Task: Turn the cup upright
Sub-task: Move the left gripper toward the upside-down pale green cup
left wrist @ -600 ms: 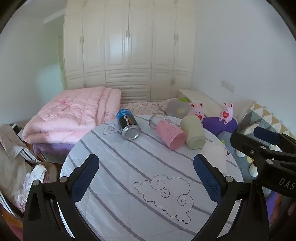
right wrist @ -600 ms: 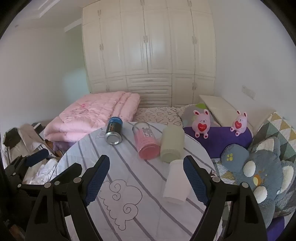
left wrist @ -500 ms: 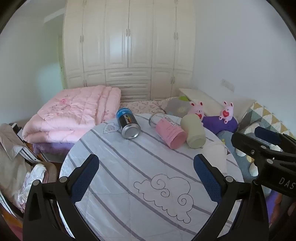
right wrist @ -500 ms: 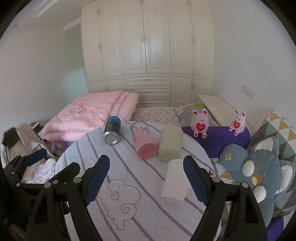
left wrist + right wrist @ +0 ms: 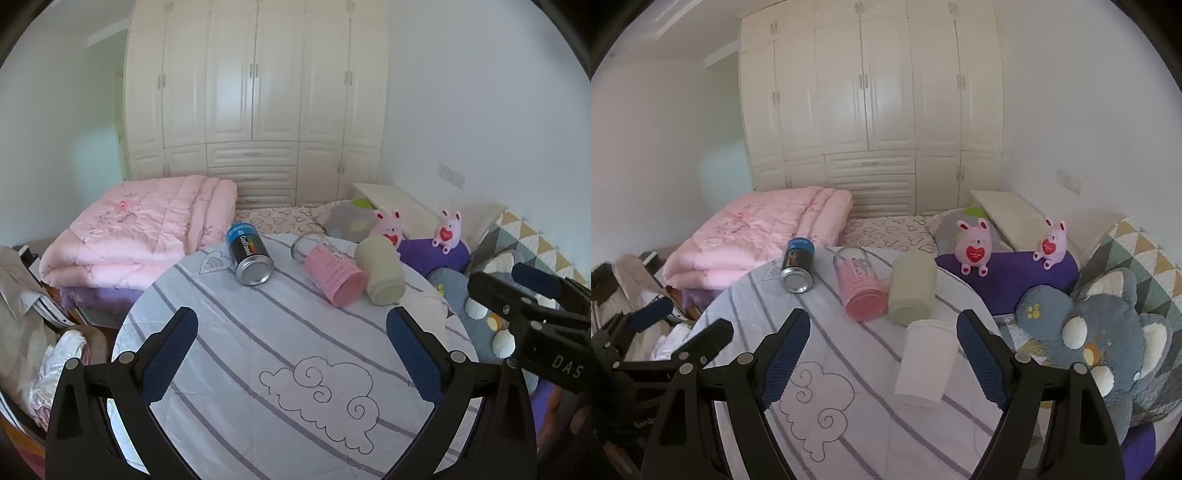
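White paper cup point(image 5: 923, 363) lies on its side on my worktop point(image 5: 849, 424); my right gripper point(image 5: 882, 354) and left gripper point(image 5: 291, 354) are spread, empty.

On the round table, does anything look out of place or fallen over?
Yes. All four containers lie on their sides: the blue can, the pink cup, the beige cup and the white cup. None stands upright. No spill is visible.

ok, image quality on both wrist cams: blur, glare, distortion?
Left wrist: sharp, even daylight; fisheye bows the wardrobe; white cup hidden by the gripper's finger. Right wrist: no motion blur; white cup pale against the tablecloth, faint shadow; dark vignette at corners.
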Demonstrator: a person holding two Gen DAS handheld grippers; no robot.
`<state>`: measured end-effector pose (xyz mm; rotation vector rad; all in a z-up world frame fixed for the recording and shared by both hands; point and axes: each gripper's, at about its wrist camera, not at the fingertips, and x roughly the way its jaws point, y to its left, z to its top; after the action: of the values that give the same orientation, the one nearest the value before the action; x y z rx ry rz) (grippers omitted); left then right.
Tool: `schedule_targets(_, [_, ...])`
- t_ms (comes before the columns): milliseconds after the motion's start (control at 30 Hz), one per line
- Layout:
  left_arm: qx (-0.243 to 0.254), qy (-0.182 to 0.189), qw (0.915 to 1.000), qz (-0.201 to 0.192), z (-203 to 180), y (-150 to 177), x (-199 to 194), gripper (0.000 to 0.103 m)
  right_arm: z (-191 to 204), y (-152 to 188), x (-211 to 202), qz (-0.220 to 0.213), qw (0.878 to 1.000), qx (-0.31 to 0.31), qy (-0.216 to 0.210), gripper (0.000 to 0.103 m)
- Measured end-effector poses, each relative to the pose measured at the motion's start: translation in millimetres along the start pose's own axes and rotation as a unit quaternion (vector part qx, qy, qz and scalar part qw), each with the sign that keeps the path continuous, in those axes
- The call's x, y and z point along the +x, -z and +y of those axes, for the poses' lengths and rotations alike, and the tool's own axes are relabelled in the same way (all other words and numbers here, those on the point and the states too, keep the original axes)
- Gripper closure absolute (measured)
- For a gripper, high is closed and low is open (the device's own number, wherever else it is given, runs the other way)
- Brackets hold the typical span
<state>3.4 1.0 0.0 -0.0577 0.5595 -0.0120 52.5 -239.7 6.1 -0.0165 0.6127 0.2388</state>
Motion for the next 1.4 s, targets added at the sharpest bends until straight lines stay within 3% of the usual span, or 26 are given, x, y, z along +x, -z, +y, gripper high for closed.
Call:
schedule_targets(900, [0.018, 0.001, 0.9998, -0.011, -21, -9, 9, 0.000, -15, -3, 4, 0.003, 1.000, 0.017, -0.005, 0.020])
schedule_targets(1067, [0.020, 0.003, 0.9994, -0.028, -24, -11, 6, 0.000, -17, -4, -1, -0.024, 1.000, 0.010, -0.008, 0.020])
schedule_targets(1400, [0.022, 0.005, 0.9985, -0.050, -27, -17, 3, 0.000, -9, -5, -10, -0.091, 0.995, -0.030, 0.024, 0.020])
